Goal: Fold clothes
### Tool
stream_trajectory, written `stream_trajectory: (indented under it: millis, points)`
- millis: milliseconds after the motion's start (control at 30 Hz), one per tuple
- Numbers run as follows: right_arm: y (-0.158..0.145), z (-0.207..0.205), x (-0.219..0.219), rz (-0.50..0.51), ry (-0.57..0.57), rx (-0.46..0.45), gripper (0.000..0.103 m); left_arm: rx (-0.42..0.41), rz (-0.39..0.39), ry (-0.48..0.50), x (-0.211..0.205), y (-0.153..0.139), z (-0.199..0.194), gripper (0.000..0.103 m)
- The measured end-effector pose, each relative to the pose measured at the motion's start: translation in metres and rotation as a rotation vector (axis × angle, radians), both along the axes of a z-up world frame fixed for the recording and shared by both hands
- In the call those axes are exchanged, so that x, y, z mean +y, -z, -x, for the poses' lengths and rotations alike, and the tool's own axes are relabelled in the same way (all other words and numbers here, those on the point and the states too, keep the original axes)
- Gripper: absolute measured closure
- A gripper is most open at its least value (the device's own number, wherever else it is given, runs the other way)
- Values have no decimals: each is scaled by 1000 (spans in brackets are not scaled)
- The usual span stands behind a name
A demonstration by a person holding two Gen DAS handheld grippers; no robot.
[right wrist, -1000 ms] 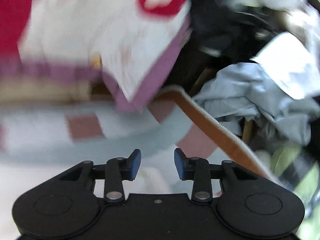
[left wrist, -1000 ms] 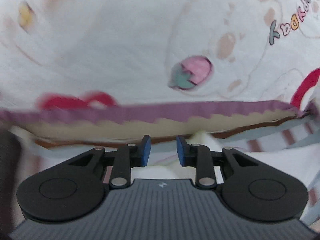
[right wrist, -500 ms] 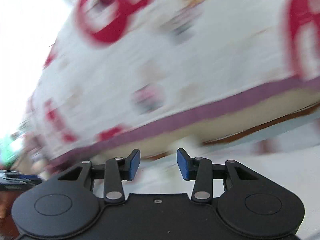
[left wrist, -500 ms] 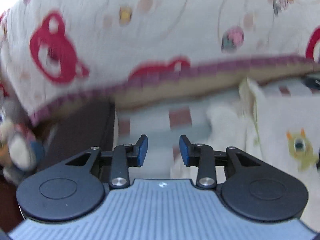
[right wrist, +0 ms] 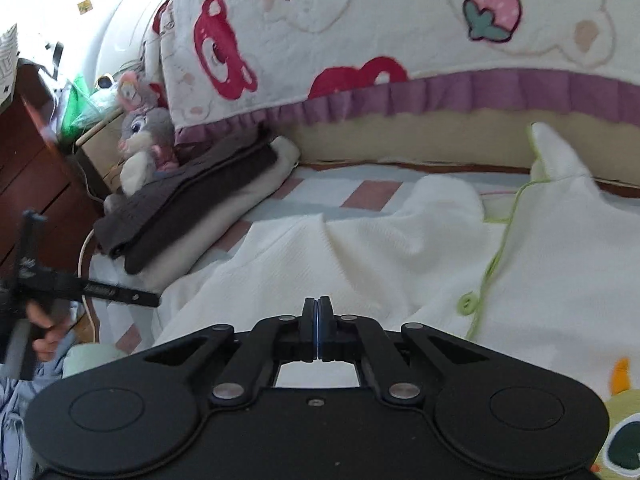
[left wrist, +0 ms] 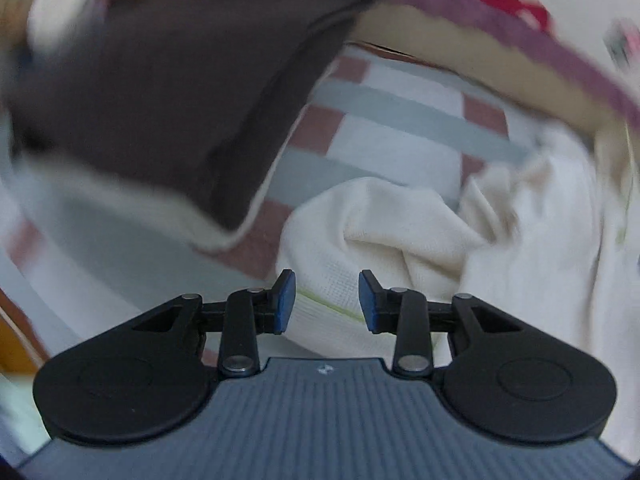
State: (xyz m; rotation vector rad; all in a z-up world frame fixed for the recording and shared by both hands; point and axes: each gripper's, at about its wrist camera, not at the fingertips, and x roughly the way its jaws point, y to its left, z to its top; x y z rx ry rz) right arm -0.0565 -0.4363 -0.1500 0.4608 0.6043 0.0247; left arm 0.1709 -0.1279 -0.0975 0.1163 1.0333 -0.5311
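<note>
Both wrist views look down, close, sharing the cream garment (left wrist: pixel 384 232) on the bed.

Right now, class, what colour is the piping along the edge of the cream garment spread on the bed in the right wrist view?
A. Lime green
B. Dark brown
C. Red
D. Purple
A: the cream garment carries a thin lime-green trim running down its front edge to a matching green button.
</note>
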Motion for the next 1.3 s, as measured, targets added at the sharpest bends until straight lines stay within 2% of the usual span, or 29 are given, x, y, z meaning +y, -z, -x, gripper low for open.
stream_trajectory:
  millis: [67,100,167,300,367,567,633,800,867,967,1033,1067,1100,1133,1167,1233,1267,1300]
  points:
    - [8,-3,4,-7,-24,33,99,57,119,-77,13,10,-8,66]
    - [12,-5,7,-3,-28,50,97,76,167,-86,17,15,-8,60]
    - [22,-9,13,1,-41,89,97,113,198,-50,15,23,-11,55]
    - [37,-18,24,28,-100,210,96,2,38,140,-16,22,9,55]
    - [42,-17,31,62,-126,261,96,-51,-49,168,-29,24,17,53]
    - [42,-14,39,112,-147,306,93,-118,-71,34,-29,29,12,52]
    - [42,-13,38,101,-146,312,93,-115,-103,31,-33,36,8,47]
    - [42,-14,29,35,-147,323,92,-183,-241,79,-44,43,16,29]
    - [44,-14,25,4,-142,333,92,-199,-257,52,-43,44,16,21]
    - [45,-15,23,-16,-138,335,92,-108,-180,-28,-32,44,6,19]
    - [45,-15,24,-17,-138,334,92,-70,-108,-15,-25,46,4,25]
    - [44,-15,24,-10,-136,331,92,-104,-111,38,-26,44,8,45]
    - [42,-15,24,9,-130,325,91,-155,-132,102,-29,41,15,75]
    - [39,-14,24,45,-121,312,85,-206,-153,167,-33,38,22,86]
    - [36,-12,22,91,-102,292,79,-255,-192,204,-37,33,29,91]
    - [32,-9,14,127,-67,263,75,-336,-160,245,-37,13,41,92]
    - [32,-8,7,115,-48,262,75,-393,-146,249,-36,0,47,93]
    - [33,-7,1,89,-28,265,75,-518,-148,253,-33,-18,56,93]
